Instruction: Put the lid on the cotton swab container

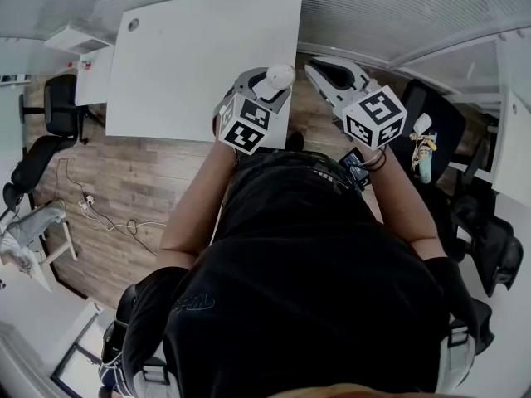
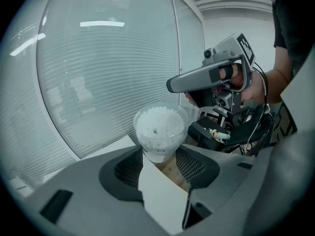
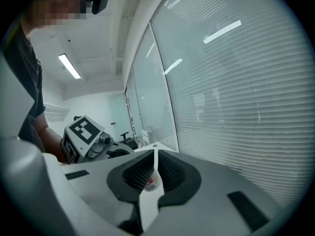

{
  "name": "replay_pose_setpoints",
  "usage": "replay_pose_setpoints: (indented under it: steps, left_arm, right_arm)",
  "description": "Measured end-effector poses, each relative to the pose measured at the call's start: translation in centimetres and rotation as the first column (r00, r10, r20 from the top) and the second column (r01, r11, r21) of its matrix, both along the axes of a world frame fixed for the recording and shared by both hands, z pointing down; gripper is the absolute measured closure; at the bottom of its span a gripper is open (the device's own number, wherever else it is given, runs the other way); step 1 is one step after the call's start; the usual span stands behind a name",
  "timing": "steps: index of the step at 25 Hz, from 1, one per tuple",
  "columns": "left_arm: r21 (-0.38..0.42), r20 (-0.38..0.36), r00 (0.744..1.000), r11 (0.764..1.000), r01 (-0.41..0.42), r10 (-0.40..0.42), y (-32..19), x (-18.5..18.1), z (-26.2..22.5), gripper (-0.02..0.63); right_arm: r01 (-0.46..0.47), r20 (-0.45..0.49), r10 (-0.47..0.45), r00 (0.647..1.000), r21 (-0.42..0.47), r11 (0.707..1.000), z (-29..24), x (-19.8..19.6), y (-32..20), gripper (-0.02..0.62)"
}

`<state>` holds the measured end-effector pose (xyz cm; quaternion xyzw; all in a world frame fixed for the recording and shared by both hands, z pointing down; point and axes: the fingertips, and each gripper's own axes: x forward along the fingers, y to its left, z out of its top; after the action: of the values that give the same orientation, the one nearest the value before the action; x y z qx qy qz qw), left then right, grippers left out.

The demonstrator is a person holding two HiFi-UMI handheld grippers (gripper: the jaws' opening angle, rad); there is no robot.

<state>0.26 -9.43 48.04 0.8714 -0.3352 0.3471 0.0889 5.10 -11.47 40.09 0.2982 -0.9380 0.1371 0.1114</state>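
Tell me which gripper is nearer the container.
Left. The left gripper grips the container between its jaws; the right gripper, shut on the lid, is apart, beside it.

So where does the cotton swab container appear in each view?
Head view: the cotton swab container is upper centre, at the right edge of the table.
Left gripper view: centre, open and full.
Right gripper view: not in it.
Shared landmark: window blinds.

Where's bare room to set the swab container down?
The white table is bare from the hole near its far-left corner to the left gripper, which holds the cotton swab container. Crowded: around its near-right corner, where the grippers hang, and beyond the right gripper, shut on what looks like the lid, the black chair.
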Motion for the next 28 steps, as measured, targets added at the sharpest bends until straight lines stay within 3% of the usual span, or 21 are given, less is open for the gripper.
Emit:
replay_pose_setpoints:
  steps: [16, 28]
  left_arm:
    - [-0.019, 0.000, 0.998, 0.998, 0.067, -0.067, 1.0, -4.0, 1.7, 0.383]
    - [-0.032, 0.002, 0.996, 0.996, 0.088, -0.088, 1.6, -4.5, 2.5, 0.383]
  right_arm:
    - [-0.006, -0.025, 0.005, 1.000, -0.041, 0.999, 3.6, -1.0, 1.1, 0.571]
    - [-0.004, -0.053, 0.002, 0.999, -0.049, 0.999, 4.7, 0.3, 1.6, 0.572]
